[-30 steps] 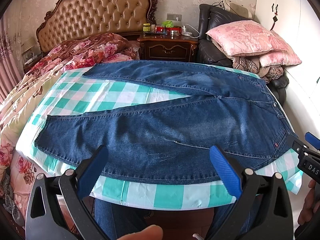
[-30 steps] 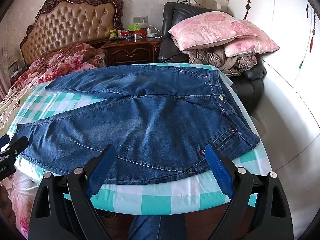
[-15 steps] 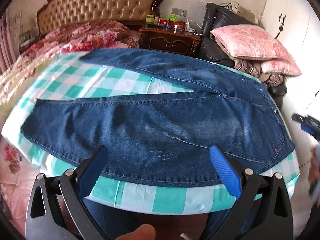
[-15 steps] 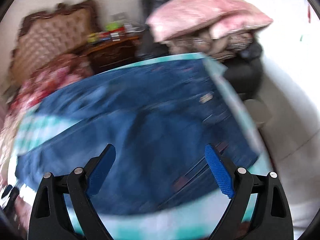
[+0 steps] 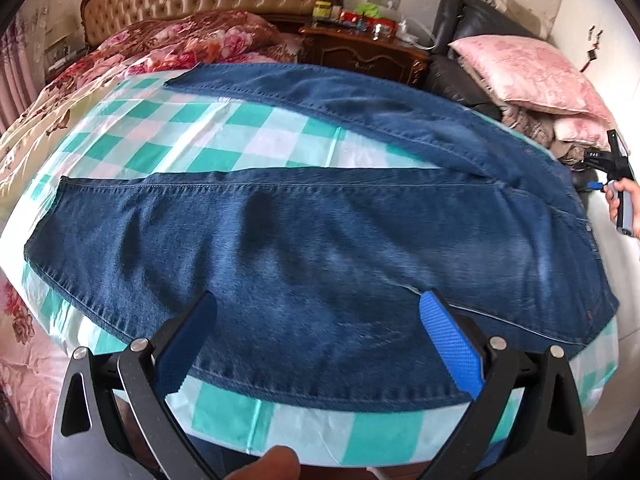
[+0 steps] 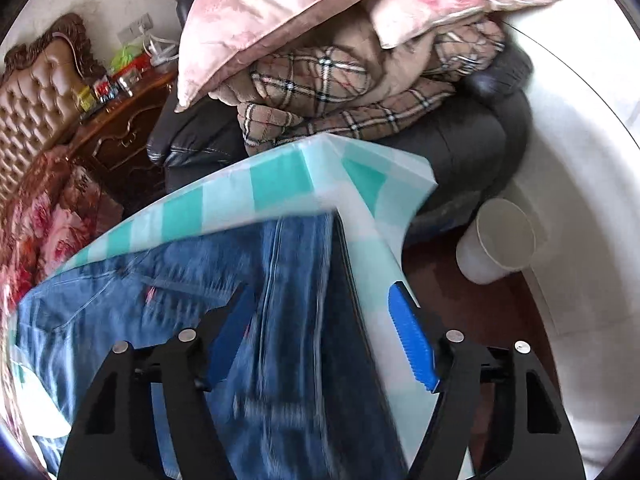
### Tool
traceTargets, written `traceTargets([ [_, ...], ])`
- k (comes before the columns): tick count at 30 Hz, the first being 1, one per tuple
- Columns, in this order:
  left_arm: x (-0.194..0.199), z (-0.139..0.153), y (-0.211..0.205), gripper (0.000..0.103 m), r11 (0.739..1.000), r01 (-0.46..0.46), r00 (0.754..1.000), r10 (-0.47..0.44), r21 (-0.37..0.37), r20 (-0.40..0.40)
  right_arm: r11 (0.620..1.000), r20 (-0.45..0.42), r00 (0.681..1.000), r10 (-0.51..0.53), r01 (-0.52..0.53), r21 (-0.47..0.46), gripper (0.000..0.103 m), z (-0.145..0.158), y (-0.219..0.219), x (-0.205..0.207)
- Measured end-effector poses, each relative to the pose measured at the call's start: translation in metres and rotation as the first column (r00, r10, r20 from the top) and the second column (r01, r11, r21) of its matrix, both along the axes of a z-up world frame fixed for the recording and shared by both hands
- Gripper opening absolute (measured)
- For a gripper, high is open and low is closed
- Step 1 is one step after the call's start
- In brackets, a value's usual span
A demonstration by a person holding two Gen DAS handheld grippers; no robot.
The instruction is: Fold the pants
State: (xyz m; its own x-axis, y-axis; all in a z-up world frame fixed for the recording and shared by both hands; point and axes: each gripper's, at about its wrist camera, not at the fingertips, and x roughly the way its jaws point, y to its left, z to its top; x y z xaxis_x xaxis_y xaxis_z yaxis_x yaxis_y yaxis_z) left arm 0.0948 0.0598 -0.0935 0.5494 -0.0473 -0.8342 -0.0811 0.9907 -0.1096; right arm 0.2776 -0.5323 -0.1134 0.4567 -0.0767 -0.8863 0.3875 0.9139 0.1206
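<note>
Clearly spread flat on the green-and-white checked tabletop (image 5: 256,136), the jeans (image 5: 320,248) lie with both legs running leftward and the waist to the right, while the left tool (image 5: 316,340) hangs over the near leg with its blue pads wide apart and nothing between them. Seen from the right wrist view, the right tool (image 6: 320,336) also stands apart over the waist end of the jeans by the tabletop's corner, though motion blur smears the denim there and whether the pads touch the cloth cannot be told. Beyond that corner a paper cup (image 6: 498,240) sits on the floor, and the pink pillows (image 6: 320,8) on the black armchair (image 6: 460,148) are cut off at the top edge.
</note>
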Motion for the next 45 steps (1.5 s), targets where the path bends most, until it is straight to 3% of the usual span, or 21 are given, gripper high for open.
traceTargets([
  [6, 0.018, -0.019, 0.013, 0.101, 0.999, -0.041, 0.998, 0.042, 0.020, -0.054, 0.999, -0.056, 0.998, 0.040, -0.041, -0.018, 0.045, -0.025, -0.008, 0.039],
  [11, 0.026, -0.027, 0.014, 0.101, 0.999, -0.047, 0.995, 0.048, 0.015, -0.090, 0.993, -0.083, 0.990, 0.111, -0.115, -0.037, 0.019, -0.032, -0.002, 0.054],
  [12, 0.025, -0.026, 0.014, 0.101, 0.999, -0.044, 0.995, 0.046, 0.015, -0.089, 0.990, -0.077, 0.988, 0.132, -0.134, -0.031, 0.008, -0.032, 0.000, 0.055],
  [15, 0.018, -0.014, 0.011, 0.101, 0.999, -0.042, 0.997, 0.043, 0.021, -0.068, 0.985, -0.062, 0.985, 0.162, -0.165, -0.053, 0.006, -0.022, 0.006, 0.051],
  [17, 0.010, -0.003, 0.012, 0.101, 0.998, -0.049, 0.998, 0.050, 0.031, -0.043, 0.973, 0.004, 0.976, 0.219, -0.218, -0.080, 0.005, 0.001, 0.019, 0.037],
  [20, 0.001, 0.010, 0.015, 0.101, 0.997, -0.069, 0.997, 0.069, 0.030, -0.021, 0.948, 0.177, 0.932, 0.316, -0.305, -0.089, 0.005, 0.053, 0.051, -0.015],
  [23, -0.009, 0.023, 0.018, 0.101, 0.997, -0.082, 0.997, 0.082, 0.014, 0.004, 0.907, 0.353, 0.839, 0.414, -0.414, -0.079, 0.005, 0.096, 0.087, -0.109],
  [26, -0.022, 0.039, 0.013, 0.101, 0.998, -0.061, 0.997, 0.060, 0.018, 0.053, 0.856, 0.449, 0.755, 0.478, -0.515, -0.046, 0.005, 0.101, 0.113, -0.213],
  [29, -0.026, 0.045, 0.012, 0.101, 0.999, -0.034, 0.997, 0.035, -0.008, 0.072, 0.838, 0.472, 0.761, 0.445, -0.540, 0.080, 0.005, 0.070, 0.109, -0.287],
  [31, -0.021, 0.042, 0.014, 0.101, 0.998, -0.011, 0.998, 0.014, -0.054, 0.068, 0.846, 0.455, 0.806, 0.378, -0.501, 0.184, 0.005, 0.040, 0.097, -0.315],
  [32, -0.015, 0.039, 0.016, 0.101, 0.996, -0.001, 0.998, 0.006, -0.087, 0.057, 0.854, 0.424, 0.844, 0.327, -0.456, 0.249, 0.005, 0.019, 0.088, -0.324],
  [33, -0.003, 0.033, 0.021, 0.101, 0.990, 0.003, 0.999, 0.002, -0.141, 0.038, 0.861, 0.395, 0.874, 0.284, -0.414, 0.297, 0.005, 0.003, 0.080, -0.326],
  [35, 0.020, 0.022, 0.031, 0.101, 0.969, 0.005, 1.000, -0.002, -0.249, 0.012, 0.862, 0.364, 0.903, 0.228, -0.361, 0.355, 0.005, -0.016, 0.070, -0.325],
  [37, 0.052, 0.010, 0.047, 0.097, 0.929, -0.031, 0.999, 0.027, -0.369, -0.018, 0.858, 0.372, 0.906, 0.202, -0.347, 0.379, 0.005, -0.019, 0.065, -0.320],
  [39, 0.086, 0.001, 0.064, 0.086, 0.881, -0.074, 0.997, 0.066, -0.468, -0.032, 0.858, 0.382, 0.904, 0.192, -0.344, 0.382, 0.005, -0.014, 0.065, -0.316],
  [41, 0.120, -0.005, 0.079, 0.074, 0.844, -0.116, 0.993, 0.108, -0.524, -0.046, 0.858, 0.396, 0.900, 0.183, -0.343, 0.383, 0.005, -0.005, 0.064, -0.309],
  [45, 0.192, -0.020, 0.109, 0.053, 0.738, -0.184, 0.982, 0.172, -0.649, -0.082, 0.844, 0.421, 0.897, 0.136, -0.327, 0.424, 0.005, 0.002, 0.051, -0.299],
])
